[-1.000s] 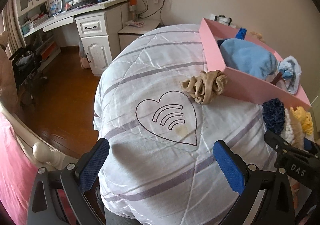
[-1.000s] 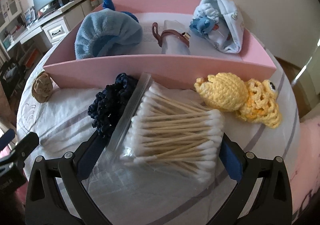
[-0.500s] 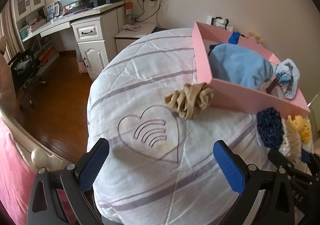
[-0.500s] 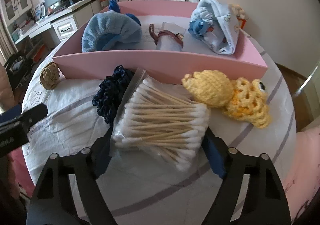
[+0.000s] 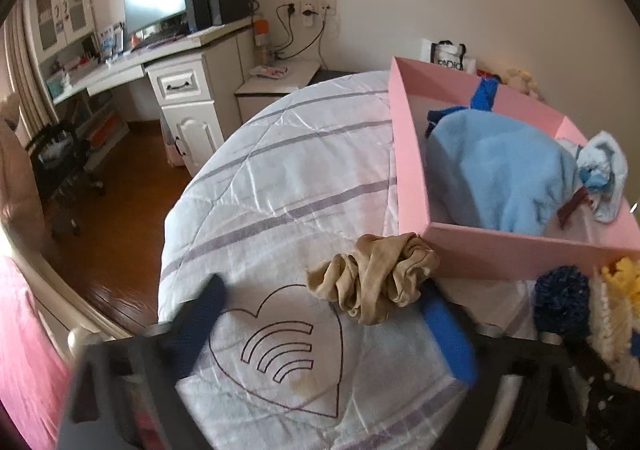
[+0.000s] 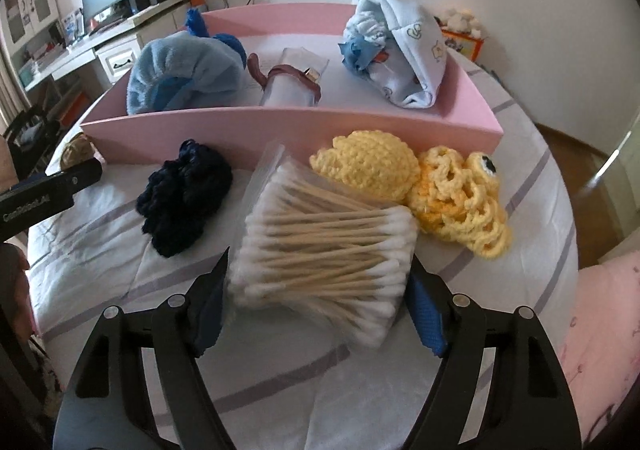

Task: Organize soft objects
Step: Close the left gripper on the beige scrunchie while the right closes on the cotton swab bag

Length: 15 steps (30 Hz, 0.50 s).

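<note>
Four soft items already lie in the pink cardboard tray [image 6: 292, 129]: a light-blue fleece pouch [image 6: 180, 69], a clear roll bound with a maroon strap [image 6: 290, 83], a pale-blue printed baby cap [image 6: 408, 57] and a small blue fabric piece tucked in its opening [image 6: 360, 45]. Four items remain on the white striped quilt [image 5: 288, 177], all outside the tray's near wall: a beige satin scrunchie [image 5: 372, 282], a navy crocheted scrunchie [image 6: 184, 193], a clear bag of wooden cotton swabs [image 6: 324, 238], a yellow crocheted toy [image 6: 416, 185].

Judged roughly half done.

Right gripper [image 6: 316, 298]: blue pads pressed against both sides of the swab bag, clamped on it; bag tilted, apparently just lifting.

Left gripper [image 5: 320, 322]: jaws have just been closing, still apart; the beige scrunchie lies just beyond the fingertips, near the right-hand pad, touching neither as far as can be seen.
</note>
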### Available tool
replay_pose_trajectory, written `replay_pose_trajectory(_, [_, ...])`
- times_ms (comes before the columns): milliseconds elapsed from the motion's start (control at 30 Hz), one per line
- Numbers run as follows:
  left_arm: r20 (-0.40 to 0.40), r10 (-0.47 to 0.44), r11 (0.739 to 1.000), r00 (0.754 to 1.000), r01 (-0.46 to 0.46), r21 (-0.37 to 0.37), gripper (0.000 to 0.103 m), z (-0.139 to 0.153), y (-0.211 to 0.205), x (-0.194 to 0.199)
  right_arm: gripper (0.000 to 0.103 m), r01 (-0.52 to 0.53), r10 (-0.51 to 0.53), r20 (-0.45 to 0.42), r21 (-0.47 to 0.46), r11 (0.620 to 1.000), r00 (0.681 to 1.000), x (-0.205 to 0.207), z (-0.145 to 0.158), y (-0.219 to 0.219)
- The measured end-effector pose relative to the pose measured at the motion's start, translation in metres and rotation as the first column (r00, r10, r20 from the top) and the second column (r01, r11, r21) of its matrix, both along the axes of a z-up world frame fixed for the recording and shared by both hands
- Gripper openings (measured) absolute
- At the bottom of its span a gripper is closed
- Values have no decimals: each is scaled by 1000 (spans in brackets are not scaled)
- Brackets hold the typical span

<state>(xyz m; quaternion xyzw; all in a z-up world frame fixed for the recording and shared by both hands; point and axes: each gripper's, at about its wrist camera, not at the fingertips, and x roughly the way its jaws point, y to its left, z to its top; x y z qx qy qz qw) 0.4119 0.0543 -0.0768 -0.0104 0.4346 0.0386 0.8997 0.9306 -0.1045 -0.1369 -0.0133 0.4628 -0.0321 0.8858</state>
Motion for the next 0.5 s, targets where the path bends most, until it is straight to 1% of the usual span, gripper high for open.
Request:
replay_pose_trajectory(67, [-9, -18, 1000, 1000, 18, -4, 60, -4, -3, 0, 75, 7, -7, 7, 5, 1000, 1000, 4, 0, 0])
replay_pose_trajectory(100, [-5, -22, 1000, 1000, 22, -6, 52, -4, -4, 0, 75, 12, -12, 11, 5, 1000, 1000, 6, -1, 1])
replay_pose_trajectory(133, [-1, -26, 1000, 1000, 26, -9, 47, -3, -3, 0, 75, 15, -16, 15, 3, 1000, 1000, 5, -1, 0])
replay_pose_trajectory(167, [0, -30, 999, 1000, 30, -16, 37, -3, -2, -2, 75, 20, -20, 17, 0, 1000, 1000, 6, -1, 0])
replay_pose_trajectory(267, [-3, -38, 999, 999, 38, -20, 28, -1, -1, -4, 74, 31, -31, 18, -2, 1000, 999, 6, -1, 2])
replay_pose_trajectory(300, [-4, -40, 999, 999, 40, -14, 26, -1, -1, -6, 74, 35, -35, 18, 1, 999, 999, 5, -1, 2])
replay_pose_trajectory(500, [-5, -49, 999, 999, 49, -13, 24, 5, 2, -18, 70, 62, -62, 17, -5, 998, 998, 4, 1, 3])
